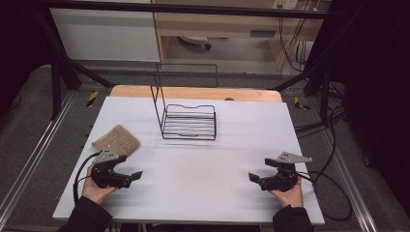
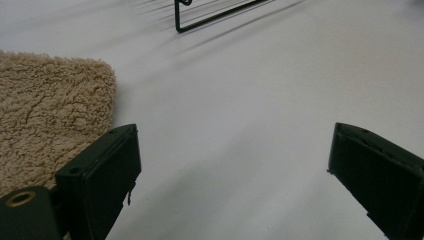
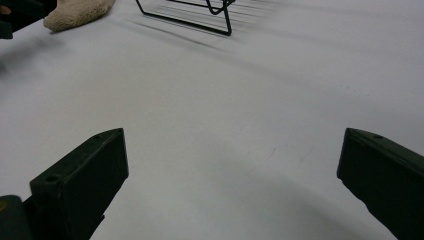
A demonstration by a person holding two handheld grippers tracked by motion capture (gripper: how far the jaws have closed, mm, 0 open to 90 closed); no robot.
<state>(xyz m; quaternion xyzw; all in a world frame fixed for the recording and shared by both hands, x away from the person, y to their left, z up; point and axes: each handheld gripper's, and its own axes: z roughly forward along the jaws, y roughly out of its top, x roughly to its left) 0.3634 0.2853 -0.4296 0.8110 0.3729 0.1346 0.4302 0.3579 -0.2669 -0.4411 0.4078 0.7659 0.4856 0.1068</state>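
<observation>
**Around the Work Table**

A pale sheet covered a wooden tabletop, whose far edge showed bare beyond it. A black wire rack stood toward the back of the sheet, near the middle, with a tall wire frame rising at its left side. Black metal bars framed the table. Beyond them stood a wooden desk with cables hanging at its right. More cables lay on the grey floor at the right.
</observation>
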